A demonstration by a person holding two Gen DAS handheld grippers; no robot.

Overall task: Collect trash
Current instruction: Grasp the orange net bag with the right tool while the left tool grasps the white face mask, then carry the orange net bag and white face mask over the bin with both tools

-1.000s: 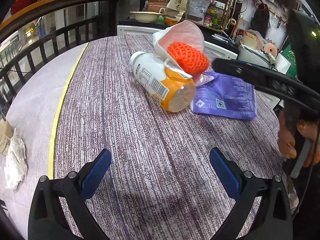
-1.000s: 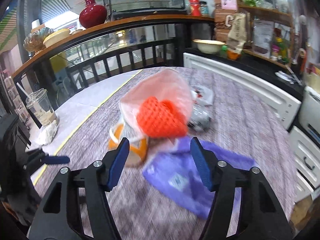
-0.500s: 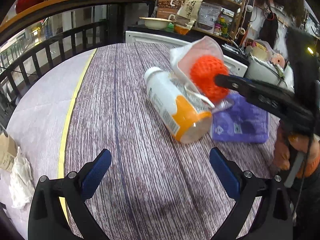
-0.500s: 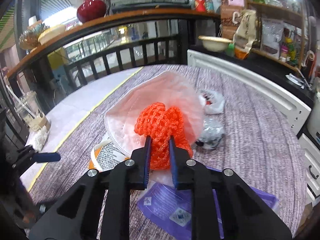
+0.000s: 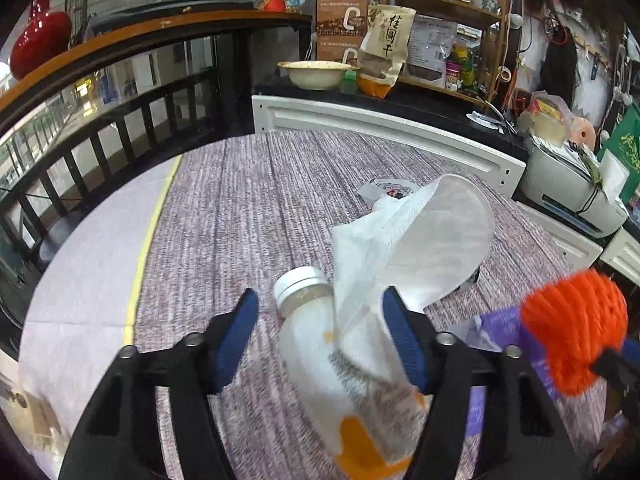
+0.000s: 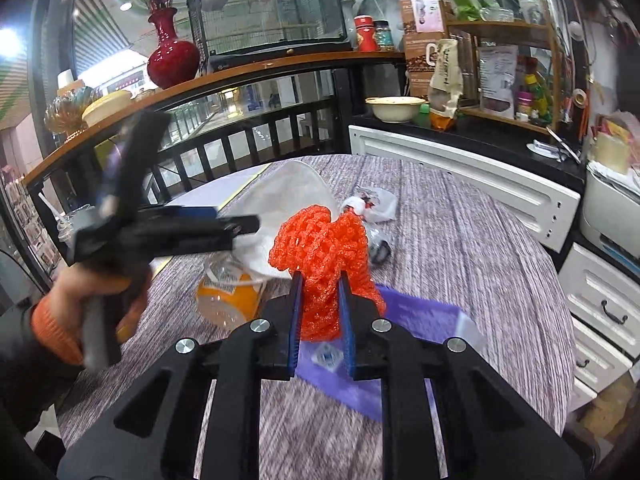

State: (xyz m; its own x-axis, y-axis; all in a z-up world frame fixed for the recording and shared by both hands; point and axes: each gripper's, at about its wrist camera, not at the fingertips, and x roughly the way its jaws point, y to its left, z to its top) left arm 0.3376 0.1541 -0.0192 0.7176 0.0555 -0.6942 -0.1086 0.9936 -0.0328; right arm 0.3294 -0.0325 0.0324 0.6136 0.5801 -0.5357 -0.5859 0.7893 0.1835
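Nearest to us, the right gripper (image 6: 320,280) is clamped on a bright orange foam fruit net (image 6: 320,248), its blue pads pinching the mesh and holding it above a flat purple plastic pouch (image 6: 416,320) that lies on the purple-grey woven tablecloth (image 6: 460,232). In our left wrist view, the left gripper (image 5: 320,308) is closing around a clear plastic bottle with a white cap and an orange-and-white label (image 5: 320,340), which lies on its side between the blue pads; we see a gap on the left pad's side, and cannot tell whether the right pad touches. A white folded face mask (image 5: 424,240) drapes over the bottle's right side and stands open beyond it. A hand in an orange glove (image 6: 76,304) carries the left tool. Farther back on the cloth sits a crumpled white wrapper (image 6: 372,204). Beyond the table edge, a cream bowl (image 6: 394,108) rests on a dark counter, and a red vase (image 6: 170,52) stands on the wooden rail.
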